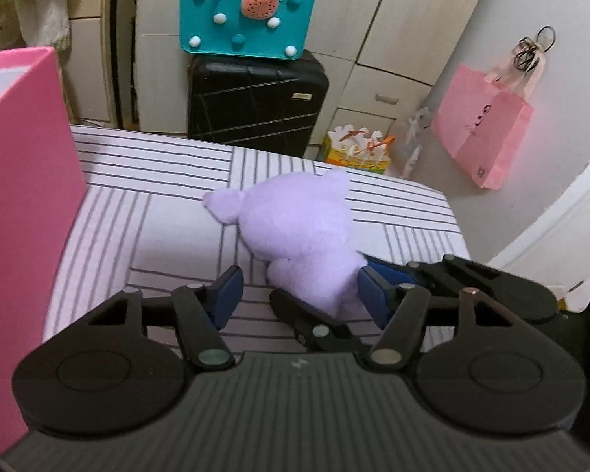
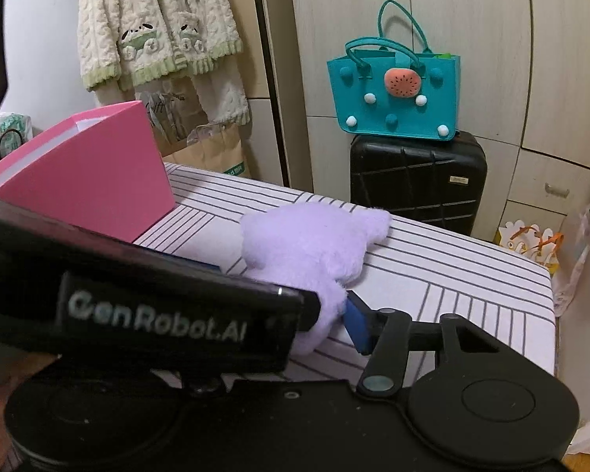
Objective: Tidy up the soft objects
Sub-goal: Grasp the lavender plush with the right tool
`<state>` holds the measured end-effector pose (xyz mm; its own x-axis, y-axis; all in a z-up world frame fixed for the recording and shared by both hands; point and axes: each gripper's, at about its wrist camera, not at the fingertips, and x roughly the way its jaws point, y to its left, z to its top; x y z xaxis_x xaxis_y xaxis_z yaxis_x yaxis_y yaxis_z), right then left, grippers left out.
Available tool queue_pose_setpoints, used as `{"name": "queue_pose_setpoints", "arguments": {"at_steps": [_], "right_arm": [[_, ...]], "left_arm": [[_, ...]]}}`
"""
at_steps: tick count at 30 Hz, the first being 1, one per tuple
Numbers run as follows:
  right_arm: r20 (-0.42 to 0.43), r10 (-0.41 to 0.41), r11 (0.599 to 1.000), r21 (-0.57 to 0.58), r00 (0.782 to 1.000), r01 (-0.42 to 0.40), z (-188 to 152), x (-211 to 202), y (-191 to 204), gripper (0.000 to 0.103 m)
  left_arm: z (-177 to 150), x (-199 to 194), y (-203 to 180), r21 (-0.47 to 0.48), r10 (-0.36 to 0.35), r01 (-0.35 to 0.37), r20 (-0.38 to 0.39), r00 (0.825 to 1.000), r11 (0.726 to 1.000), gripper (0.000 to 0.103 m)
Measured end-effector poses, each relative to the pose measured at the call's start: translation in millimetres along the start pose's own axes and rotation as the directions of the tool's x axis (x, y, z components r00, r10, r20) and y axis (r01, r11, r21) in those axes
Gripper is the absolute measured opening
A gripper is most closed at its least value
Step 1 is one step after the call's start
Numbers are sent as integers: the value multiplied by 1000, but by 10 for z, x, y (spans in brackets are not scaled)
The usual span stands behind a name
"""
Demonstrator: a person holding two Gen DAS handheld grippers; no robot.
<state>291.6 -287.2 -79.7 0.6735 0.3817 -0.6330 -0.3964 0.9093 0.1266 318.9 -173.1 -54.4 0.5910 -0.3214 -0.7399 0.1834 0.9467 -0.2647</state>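
Left wrist: plush toy [image 1: 295, 232] between both hand-held grippers.

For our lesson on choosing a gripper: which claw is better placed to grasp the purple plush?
Probably the right claw: its fingers flank the plush's lower end, one pad touching it. The left claw's left pad stands clear of it.

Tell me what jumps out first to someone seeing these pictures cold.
The lilac plush toy lying on the striped bed cover, with both black grippers crowding its near end. A big pink box stands on the cover to the toy's left. Behind the bed, a teal felt bag with pompoms and a watermelon patch sits on a black suitcase.
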Motion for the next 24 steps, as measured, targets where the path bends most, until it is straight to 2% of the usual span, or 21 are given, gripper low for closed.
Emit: {"name": "queue_pose_setpoints", "arguments": {"at_steps": [7,13,18,20,24], "right_arm": [[9,-21,1000,-20,1000,21,-96,-107,18,58],[2,-13,1000,-19,1000,13,-151,-195,41,58],[-3,-19,1000,-21,1000,19,-192,-249,88,58],[-4,-15,1000,-16,1000,15,-203,-270,85,58],[-10,-4,1000,-10,1000,3,-237,-319,97,58]], "left_arm": [[-51,-26,3,-9,-56,56,39,998,998,60],[-35,-51,86,-73,-75,80,74,994,994,60],[-63,46,98,-100,-90,95,50,995,990,60],[-89,72,121,-121,-105,110,45,993,987,55],[-158,27,121,-86,-111,114,41,993,990,51]]}}
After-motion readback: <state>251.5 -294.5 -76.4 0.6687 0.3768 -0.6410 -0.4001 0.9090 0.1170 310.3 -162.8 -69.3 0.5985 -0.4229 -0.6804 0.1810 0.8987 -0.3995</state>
